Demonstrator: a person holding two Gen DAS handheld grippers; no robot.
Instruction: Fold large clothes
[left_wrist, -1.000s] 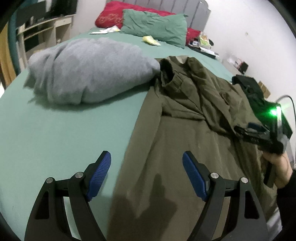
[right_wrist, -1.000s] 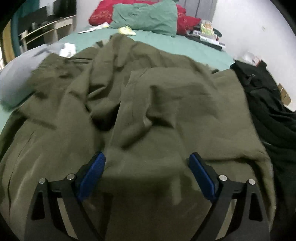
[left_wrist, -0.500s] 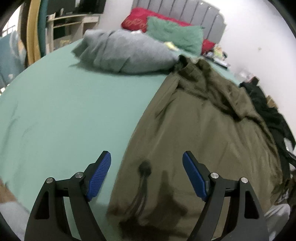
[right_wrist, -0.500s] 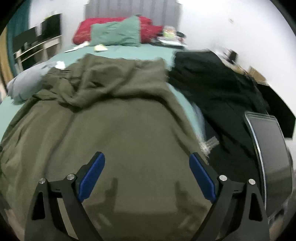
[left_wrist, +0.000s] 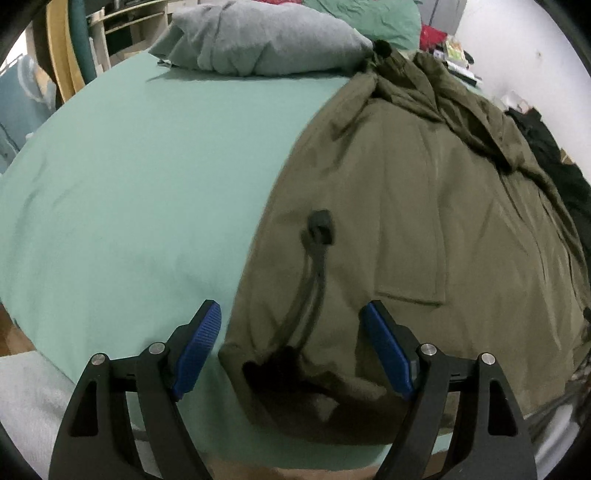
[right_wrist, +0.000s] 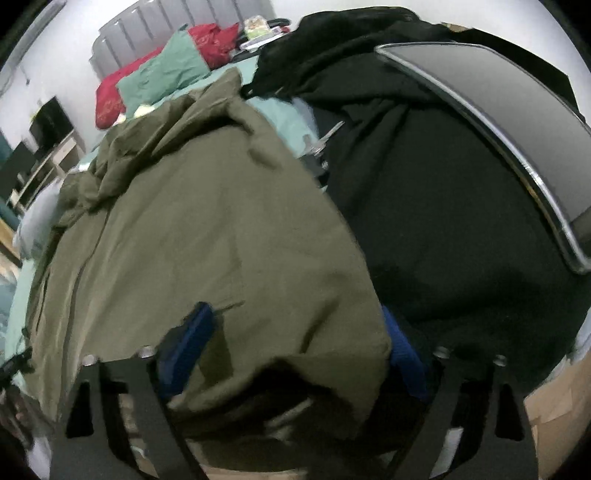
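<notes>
Olive jacket (left_wrist: 424, 206) flat on green bedsheet (left_wrist: 129, 184), hem corners between spread left claw (left_wrist: 291, 350) and right claw (right_wrist: 295, 354).

— How does the left gripper (left_wrist: 291, 347) stand?

— Level, jaws spread wide, blue pads (left_wrist: 197, 349) at about 7 and 5 o'clock in its own view, nothing pinched between them.

— And the right gripper (right_wrist: 291, 354)?

— Jaws also wide apart, pads at roughly 7 and 5 o'clock. Its view is blurred, so whether either pad touches anything is unclear.
</notes>
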